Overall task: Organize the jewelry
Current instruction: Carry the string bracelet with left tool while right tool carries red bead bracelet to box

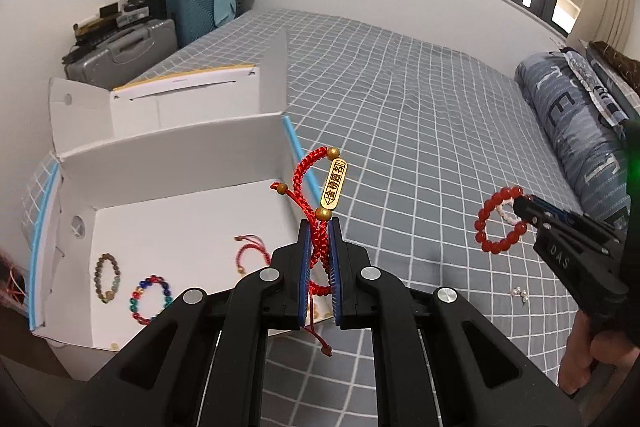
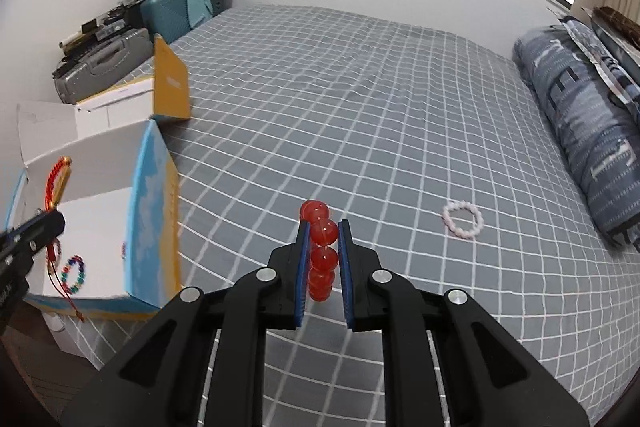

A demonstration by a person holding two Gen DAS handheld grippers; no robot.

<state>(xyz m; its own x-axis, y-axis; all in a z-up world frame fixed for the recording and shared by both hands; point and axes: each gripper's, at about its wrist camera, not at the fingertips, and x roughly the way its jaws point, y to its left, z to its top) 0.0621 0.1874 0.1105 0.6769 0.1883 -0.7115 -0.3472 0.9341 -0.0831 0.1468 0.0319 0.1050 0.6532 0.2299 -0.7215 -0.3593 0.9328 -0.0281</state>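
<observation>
I am working over the grid-patterned bed (image 1: 420, 99), whose wide open stretch is lying to my right of the white box (image 1: 168, 155) at its left edge. My left claw (image 1: 319, 227) is pinching a red braided bracelet (image 1: 316, 187) above the box's right wall; my right claw (image 2: 323, 227) is clamping a red bead bracelet (image 2: 320, 247). Only the right view is showing a pink bead bracelet (image 2: 463, 219) lying clear on the bed; only the left, small earrings (image 1: 520, 293).
</observation>
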